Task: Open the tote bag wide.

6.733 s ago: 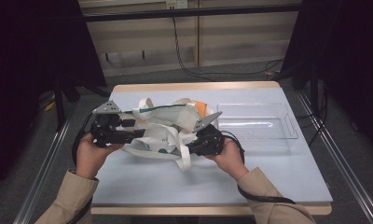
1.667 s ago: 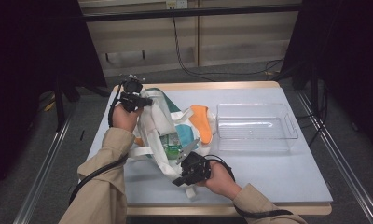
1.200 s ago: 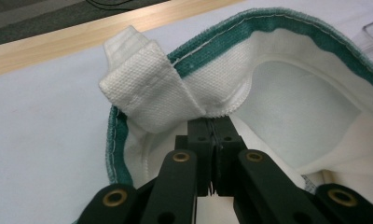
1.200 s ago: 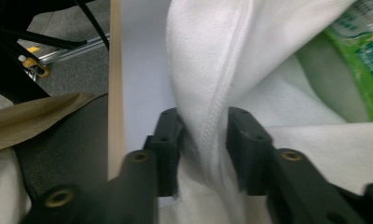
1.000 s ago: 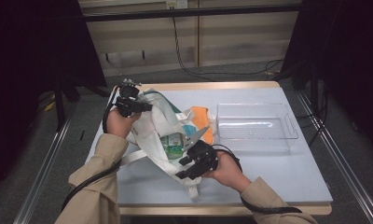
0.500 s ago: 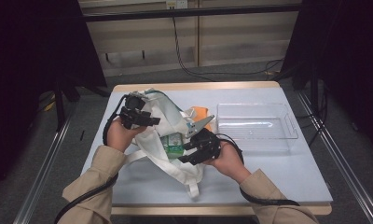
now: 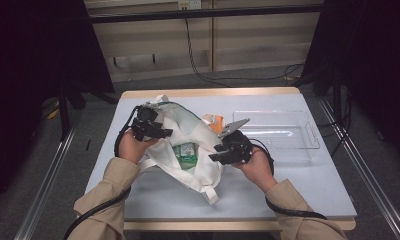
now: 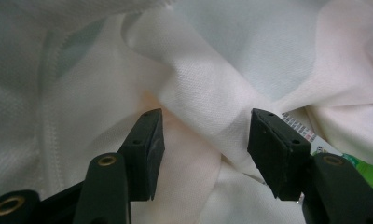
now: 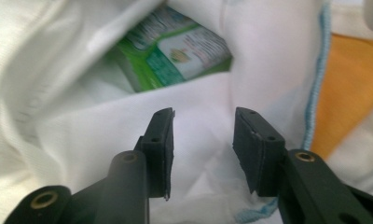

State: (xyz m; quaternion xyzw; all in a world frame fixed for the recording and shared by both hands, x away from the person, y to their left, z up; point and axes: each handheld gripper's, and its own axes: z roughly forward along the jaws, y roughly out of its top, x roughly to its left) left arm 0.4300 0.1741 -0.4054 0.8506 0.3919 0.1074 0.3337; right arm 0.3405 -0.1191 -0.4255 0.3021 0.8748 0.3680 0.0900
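Dark curtains and a grey floor framed your pale table (image 7: pixel 298 192), its wooden edge showing at the far side. On it, the biggest thing was the white bag (image 7: pixel 200 135), slumped left of centre with its mouth gaping toward you and a strap trailing to the near edge. Right of the bag lay a clear bin (image 7: pixel 293 131), just beside it but apart from your hands.

You held the left gripper (image 7: pixel 160 131) at the bag's far left rim, pointing inward over the cloth. In the left gripper view its jaws stood apart, with a raised fold of the bag (image 8: pixel 212 107) running between them; neither pad pressed on it, and the jaws had eased inward a little. A strip of green pack showed at the right edge of that view.

Your right gripper (image 7: pixel 223 152) sat at the bag's right side, near the orange item (image 7: pixel 215 122) that poked out at the rim. In the right gripper view its jaws had just been closing yet remained parted, bag cloth (image 9: pixel 203 154) lying behind and between them without being pinched. Beyond them the mouth opened on a green pack (image 9: pixel 175 51), which in the high view lay inside the bag (image 7: pixel 185 152), between your two grippers.
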